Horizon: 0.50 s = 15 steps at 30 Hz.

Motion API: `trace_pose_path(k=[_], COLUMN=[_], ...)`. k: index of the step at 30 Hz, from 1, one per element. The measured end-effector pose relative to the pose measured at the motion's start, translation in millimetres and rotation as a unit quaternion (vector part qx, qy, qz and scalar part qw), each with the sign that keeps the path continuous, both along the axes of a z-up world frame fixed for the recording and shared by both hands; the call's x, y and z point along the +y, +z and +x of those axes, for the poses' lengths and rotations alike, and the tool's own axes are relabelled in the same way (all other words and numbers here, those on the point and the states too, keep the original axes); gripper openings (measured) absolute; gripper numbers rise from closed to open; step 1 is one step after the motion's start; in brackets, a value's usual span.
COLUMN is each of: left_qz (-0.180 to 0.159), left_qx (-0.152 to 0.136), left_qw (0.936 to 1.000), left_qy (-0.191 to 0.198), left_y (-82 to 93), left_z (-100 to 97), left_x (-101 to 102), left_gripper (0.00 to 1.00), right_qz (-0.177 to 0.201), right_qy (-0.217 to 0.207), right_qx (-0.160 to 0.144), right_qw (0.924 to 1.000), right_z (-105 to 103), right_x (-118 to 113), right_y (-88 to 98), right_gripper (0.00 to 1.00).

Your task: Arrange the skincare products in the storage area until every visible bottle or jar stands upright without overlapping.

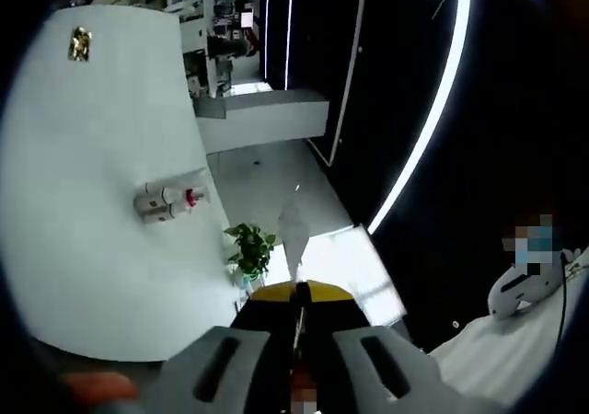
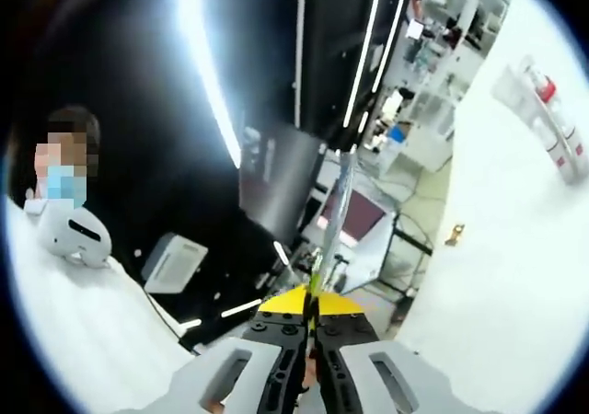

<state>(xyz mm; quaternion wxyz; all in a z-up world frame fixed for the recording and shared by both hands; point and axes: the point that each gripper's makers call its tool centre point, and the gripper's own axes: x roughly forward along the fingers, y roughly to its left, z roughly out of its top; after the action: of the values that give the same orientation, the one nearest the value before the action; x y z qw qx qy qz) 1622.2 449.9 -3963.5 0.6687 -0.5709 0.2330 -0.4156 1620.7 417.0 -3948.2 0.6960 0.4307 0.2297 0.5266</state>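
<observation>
Two small white bottles with red tops (image 1: 171,201) sit close together on a white tabletop (image 1: 101,248), far from my left gripper (image 1: 299,292). That gripper's yellow-tipped jaws are pressed together on a thin clear strip (image 1: 293,230) that sticks out ahead of them. In the right gripper view the same bottles (image 2: 550,118) appear far off at the upper right, on the white surface (image 2: 497,322). My right gripper (image 2: 313,315) is also shut, with a long thin clear strip (image 2: 339,207) rising from between its jaws. Both grippers are held in the air, away from the table.
A small gold object (image 1: 80,43) (image 2: 453,236) lies on the white top. A potted plant (image 1: 250,248) stands beyond the table edge. A person sits by a white device (image 1: 523,290) (image 2: 74,235). Dark walls with light strips and shelving are behind.
</observation>
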Motion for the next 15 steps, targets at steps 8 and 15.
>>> trace_pose_path(k=[8, 15], left_qz=[0.072, 0.084], left_qx=[-0.034, -0.047], left_qw=[0.9927, 0.9805], left_qy=[-0.091, -0.172], left_y=[-6.4, -2.4], left_z=[-17.7, -39.3], left_x=[-4, -13], left_gripper=[0.30, 0.32], right_qz=[-0.017, -0.030], right_qy=[0.075, 0.159], right_qx=[0.000, 0.013], right_qw=[0.9971, 0.9867], right_z=[-15, -44], right_x=[-6, -2], right_y=[-0.1, -4.3], right_gripper=[0.00, 0.00])
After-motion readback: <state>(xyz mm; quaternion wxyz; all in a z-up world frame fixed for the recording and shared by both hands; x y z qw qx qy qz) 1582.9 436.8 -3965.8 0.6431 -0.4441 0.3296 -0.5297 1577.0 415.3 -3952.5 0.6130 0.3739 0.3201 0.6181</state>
